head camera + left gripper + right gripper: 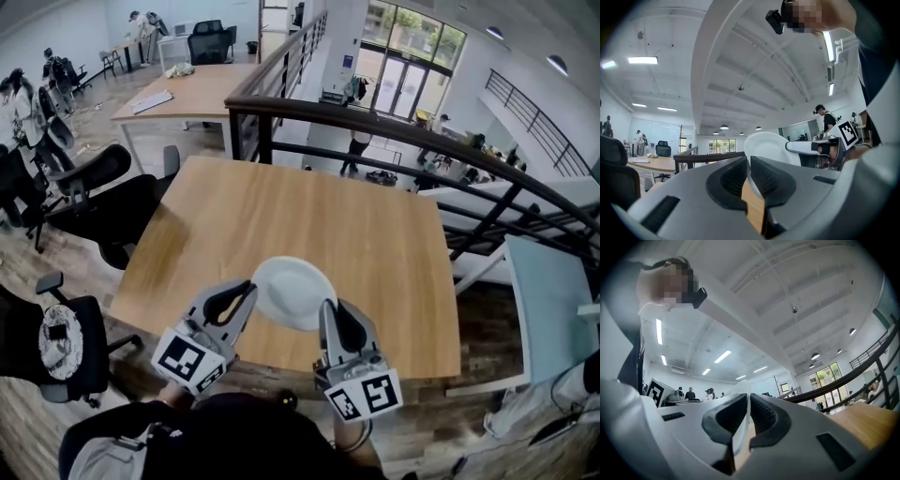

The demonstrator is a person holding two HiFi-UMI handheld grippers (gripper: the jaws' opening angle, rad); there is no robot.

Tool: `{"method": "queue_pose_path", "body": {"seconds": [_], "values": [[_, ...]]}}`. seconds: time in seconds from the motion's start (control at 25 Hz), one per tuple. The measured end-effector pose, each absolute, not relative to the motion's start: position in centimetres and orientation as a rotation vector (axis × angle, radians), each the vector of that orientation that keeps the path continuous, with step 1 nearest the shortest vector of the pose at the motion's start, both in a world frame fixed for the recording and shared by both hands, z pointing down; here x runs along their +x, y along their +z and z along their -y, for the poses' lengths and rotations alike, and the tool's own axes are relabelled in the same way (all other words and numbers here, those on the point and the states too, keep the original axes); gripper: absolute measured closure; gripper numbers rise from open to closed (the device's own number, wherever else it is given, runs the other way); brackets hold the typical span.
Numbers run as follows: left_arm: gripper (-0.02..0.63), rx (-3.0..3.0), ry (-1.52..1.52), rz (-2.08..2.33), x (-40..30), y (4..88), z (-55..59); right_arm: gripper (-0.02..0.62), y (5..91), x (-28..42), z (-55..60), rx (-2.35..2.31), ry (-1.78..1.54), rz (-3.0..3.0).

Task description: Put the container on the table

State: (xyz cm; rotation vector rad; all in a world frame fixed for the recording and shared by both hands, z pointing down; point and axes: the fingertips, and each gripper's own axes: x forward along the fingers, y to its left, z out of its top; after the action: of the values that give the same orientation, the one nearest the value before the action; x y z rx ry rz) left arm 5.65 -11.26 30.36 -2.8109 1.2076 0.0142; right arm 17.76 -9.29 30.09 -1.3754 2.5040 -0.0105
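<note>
The white container [289, 291] hung between the two claws over the near part of the wooden tabletop [309, 211], tilted, its hollow facing up toward the head camera. The left claw [246, 292] was pinched shut on the container's left rim, and in its own view the thin white edge ran between the ribbed pads [761, 173]. The right claw [328, 307] was clamped the same way on the right rim. Office chairs [98, 202] stood left of the tabletop and a dark railing [394, 127] ran behind it.
</note>
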Motion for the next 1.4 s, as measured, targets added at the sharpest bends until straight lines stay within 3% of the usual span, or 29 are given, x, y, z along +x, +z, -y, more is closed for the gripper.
{"method": "queue_pose_path", "body": {"seconds": [0.4,1.4], "values": [[0.581,-2.763,-0.115,-1.379,6.0,31.6,12.5,0.563,30.8,18.2,12.0,-1.231,-0.039,-2.566],[0.581,-2.817,-0.110,-1.253,12.0,33.7,14.4,0.563,33.5,24.0,12.9,-1.344,-0.074,-2.518]]}}
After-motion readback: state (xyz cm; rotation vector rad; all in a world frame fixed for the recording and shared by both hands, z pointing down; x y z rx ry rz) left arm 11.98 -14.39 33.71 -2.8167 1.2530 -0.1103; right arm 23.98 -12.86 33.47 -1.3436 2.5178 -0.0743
